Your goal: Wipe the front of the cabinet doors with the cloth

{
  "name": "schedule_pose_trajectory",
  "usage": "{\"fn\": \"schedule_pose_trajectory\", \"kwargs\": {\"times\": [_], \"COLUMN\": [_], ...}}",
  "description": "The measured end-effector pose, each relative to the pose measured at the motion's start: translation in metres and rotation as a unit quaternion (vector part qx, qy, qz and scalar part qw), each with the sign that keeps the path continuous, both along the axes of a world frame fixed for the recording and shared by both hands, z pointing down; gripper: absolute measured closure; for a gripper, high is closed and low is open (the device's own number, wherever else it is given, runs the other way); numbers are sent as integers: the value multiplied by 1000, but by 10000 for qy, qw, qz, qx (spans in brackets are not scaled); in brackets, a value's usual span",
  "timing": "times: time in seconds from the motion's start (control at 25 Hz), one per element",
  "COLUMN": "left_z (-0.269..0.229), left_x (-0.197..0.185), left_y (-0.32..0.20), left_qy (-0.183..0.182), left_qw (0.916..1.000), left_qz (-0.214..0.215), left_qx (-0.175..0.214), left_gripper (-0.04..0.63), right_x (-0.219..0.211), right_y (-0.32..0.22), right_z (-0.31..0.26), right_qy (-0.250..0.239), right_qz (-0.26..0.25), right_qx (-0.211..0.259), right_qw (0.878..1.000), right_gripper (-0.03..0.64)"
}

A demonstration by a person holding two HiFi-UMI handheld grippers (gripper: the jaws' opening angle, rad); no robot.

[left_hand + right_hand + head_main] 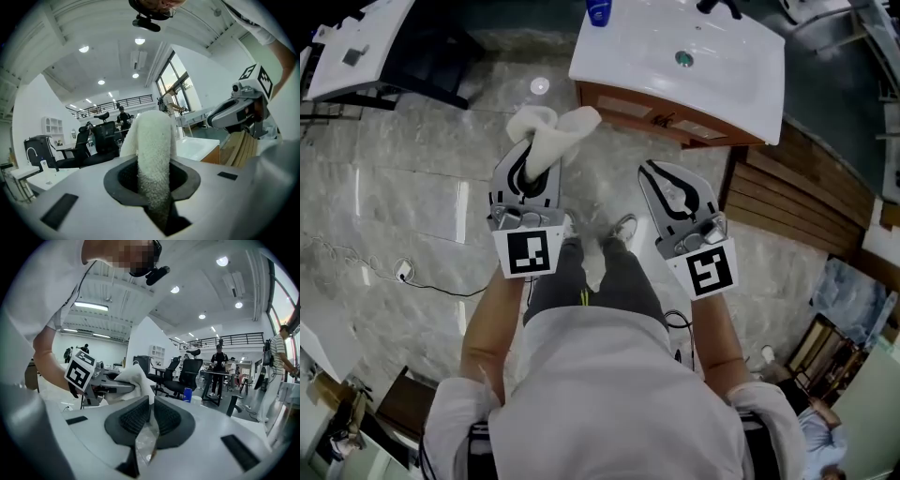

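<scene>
Far left there's a white counter (356, 42), and a cable (441, 281) lies on the marble floor (403, 178) at your left, so mind your feet if you step that way. Your left gripper (536, 157) is clenched on the cloth (553, 129). The left gripper view shows the towelling pinched deep in the throat of the jaws and standing up in a thick fold beyond the tips. That free, bunched end is what would meet the wood, so I'd judge the hold is set for wiping, with padding ahead of the hard jaws.

The cabinet doors (642, 108) are ahead and slightly right, brown fronts tucked under the overhanging white basin top (712, 66), well apart from the cloth. No wiping has begun, and open floor lies between you and them. Watch that overhang: the rim juts out above the doors, so you'd want to come in low.

Your right gripper (656, 172) is closed, ribbed pads almost meeting with nothing caught between them, held just beside the left one as a spare. Further right, dark wooden slats (797, 192) hem in that side, so the freer room is to your left.
</scene>
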State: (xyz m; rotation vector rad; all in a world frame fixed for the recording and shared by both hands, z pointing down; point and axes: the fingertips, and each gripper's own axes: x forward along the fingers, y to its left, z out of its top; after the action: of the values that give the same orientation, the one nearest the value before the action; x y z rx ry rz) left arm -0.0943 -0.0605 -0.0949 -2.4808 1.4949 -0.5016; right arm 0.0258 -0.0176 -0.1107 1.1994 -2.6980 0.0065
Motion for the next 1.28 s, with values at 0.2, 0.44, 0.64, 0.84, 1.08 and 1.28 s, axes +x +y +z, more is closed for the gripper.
{"fn": "schedule_pose_trajectory", "kwargs": {"times": [0.2,0.44,0.64,0.84,1.08,1.28], "left_z": [73,163,221,267,311,344], "left_x": [7,15,21,33,40,40], "left_y": [-29,-47,-64,-82,-93,-103], "left_qy": [-30,22,35,-41,-163,-216], "left_qw": [9999,9995,9995,9997,9998,9998], "left_qz": [-52,-31,-14,-21,45,28], "left_qx": [-152,-302,-315,-240,-125,-22], "left_gripper": [505,505,505,505,505,505], "right_x": [9,1,2,16,17,16], "right_y": [-24,-35,-41,-53,-59,-63], "right_z": [78,177,246,291,339,377], "right_qy": [188,117,-8,108,225,241], "right_qz": [-70,-90,-40,-59,-151,-195], "right_qx": [-173,-269,-492,-407,-303,-239], "right_qw": [9997,9995,9988,9991,9992,9992], "right_gripper": [558,558,558,558,558,558]}}
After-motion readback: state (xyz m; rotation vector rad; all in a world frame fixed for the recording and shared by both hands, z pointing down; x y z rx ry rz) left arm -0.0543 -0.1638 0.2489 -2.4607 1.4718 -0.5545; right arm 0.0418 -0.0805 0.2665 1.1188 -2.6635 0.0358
